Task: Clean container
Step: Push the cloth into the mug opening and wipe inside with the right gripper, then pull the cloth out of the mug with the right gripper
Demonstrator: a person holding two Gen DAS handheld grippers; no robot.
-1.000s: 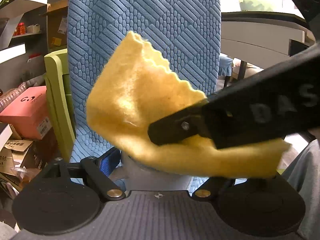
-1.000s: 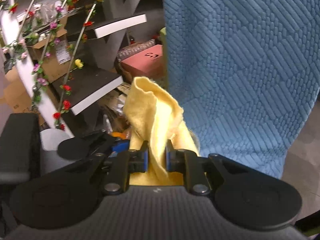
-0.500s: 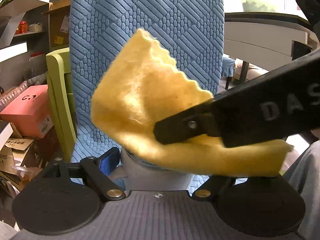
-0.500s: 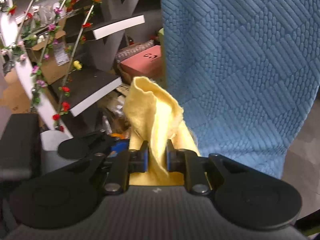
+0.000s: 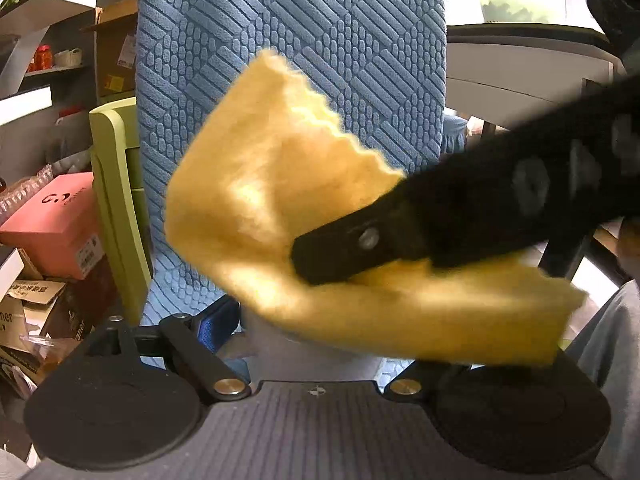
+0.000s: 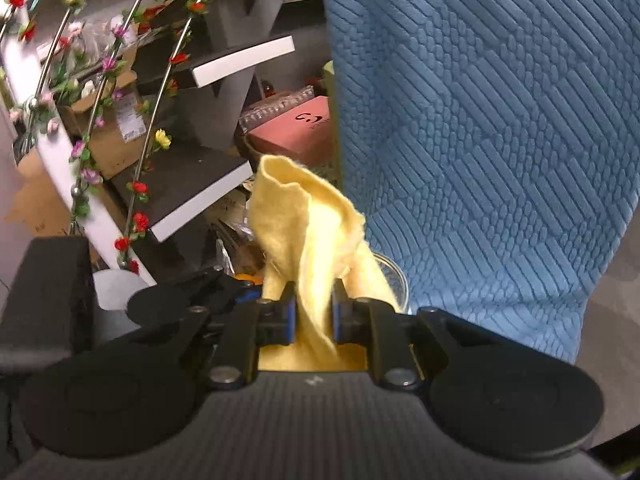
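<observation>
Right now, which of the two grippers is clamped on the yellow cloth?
The right gripper: its blue pads pinch the yellow fleece cloth. The left gripper instead stands wide around a pale container.

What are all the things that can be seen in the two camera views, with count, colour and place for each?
cloth: one, yellow, clamped in the right gripper, draped over the container.
container: one, pale translucent, between the left gripper's fingers, mostly hidden under the cloth.
chair cover: one, blue textured, directly behind the cloth.
box: one, pink, on the left beside a green panel.
green panel: one, light green, left of the chair cover.
stair steps: several, dark with white edges, upper left in the right wrist view.
flower garlands: several, red, pink and yellow, wound on the metal rails.
left gripper: one, black, around the container.
right gripper: one, black, shut on the cloth.
</observation>
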